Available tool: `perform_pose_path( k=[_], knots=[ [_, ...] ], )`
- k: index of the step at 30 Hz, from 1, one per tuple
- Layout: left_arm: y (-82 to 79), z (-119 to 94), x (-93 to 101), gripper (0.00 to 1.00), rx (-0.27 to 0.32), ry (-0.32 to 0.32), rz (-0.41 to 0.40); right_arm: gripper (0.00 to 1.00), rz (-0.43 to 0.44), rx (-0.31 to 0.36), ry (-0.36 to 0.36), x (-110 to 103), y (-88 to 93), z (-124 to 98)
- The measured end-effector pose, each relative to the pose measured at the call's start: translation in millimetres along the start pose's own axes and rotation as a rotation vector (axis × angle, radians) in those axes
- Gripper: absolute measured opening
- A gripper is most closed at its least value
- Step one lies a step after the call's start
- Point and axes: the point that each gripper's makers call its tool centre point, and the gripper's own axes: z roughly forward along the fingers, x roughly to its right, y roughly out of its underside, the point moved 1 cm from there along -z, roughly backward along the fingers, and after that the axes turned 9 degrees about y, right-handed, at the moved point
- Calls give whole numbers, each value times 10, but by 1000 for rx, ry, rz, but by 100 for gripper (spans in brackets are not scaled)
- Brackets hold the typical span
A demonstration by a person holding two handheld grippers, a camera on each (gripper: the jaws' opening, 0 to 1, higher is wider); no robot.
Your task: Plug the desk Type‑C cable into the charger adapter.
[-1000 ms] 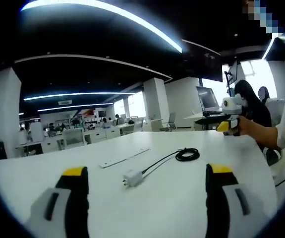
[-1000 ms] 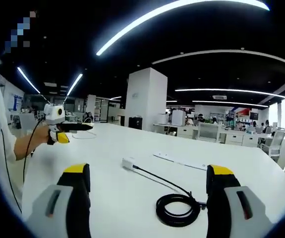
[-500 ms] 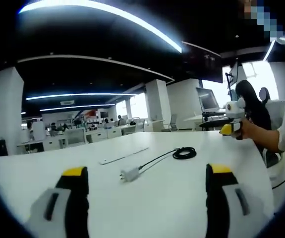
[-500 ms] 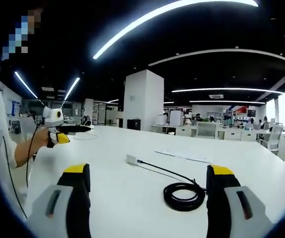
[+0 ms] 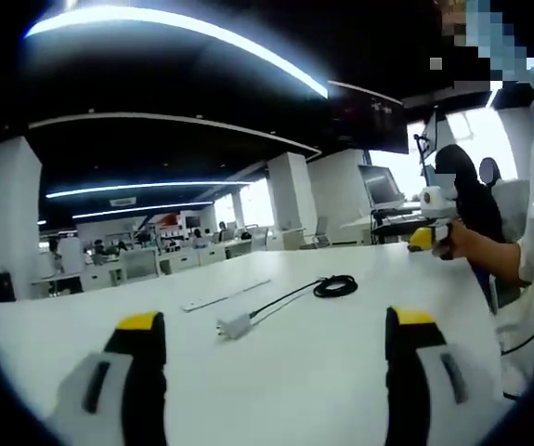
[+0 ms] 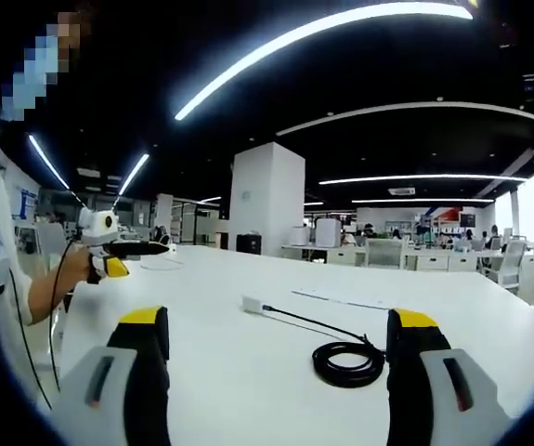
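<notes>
1. Two claws hang over the wide white bench point(image 5: 341, 372), and neither holds anything: the left claw point(image 5: 271, 372) has its yellow-tipped jaws standing well apart with bare bench between them, and the right claw point(image 6: 271, 372) stands just as wide

2. Lying on the bench ahead of both claws is the small white block-shaped charger adapter point(image 5: 233, 325), seen in the right gripper view point(image 6: 252, 303) too

3. From that adapter a thin black cable point(image 5: 285, 299) runs to a coiled black loop point(image 6: 348, 362); the near end of the cable sits right at the adapter, but the pictures are too small to tell whether the plug is seated in the port or only lies against it

4. A flat pale strip point(image 5: 225, 295) lies on the bench just behind the adapter, apart from it

5. Judging from this, nothing of the task is visibly done by the claws: adapter and cable are untouched and well ahead of the jaws

6. What seems left is the whole of it: bring one claw onto the adapter, the other onto the cable's plug end, line them up and push home
</notes>
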Motion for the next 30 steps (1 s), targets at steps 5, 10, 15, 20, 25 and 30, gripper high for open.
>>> perform_pose_path(
  k=[5,10,15,20,25,30],
  knots=[
    [7,-36,105,100,5,7,0,100,3,19,0,-80,3,-85],
    [89,-54,188,99,9,19,-22,100,7,22,-4,-136,82,-136],
    [154,-52,250,98,14,32,-34,100,6,18,-12,-161,161,-141],
    [167,-64,288,98,19,35,-40,99,14,38,-12,-185,166,-189],
    [162,-97,334,98,18,37,-27,99,24,49,-17,-223,174,-245],
    [132,-136,407,99,25,48,-14,99,7,56,-19,-280,162,-316]
  ],
)
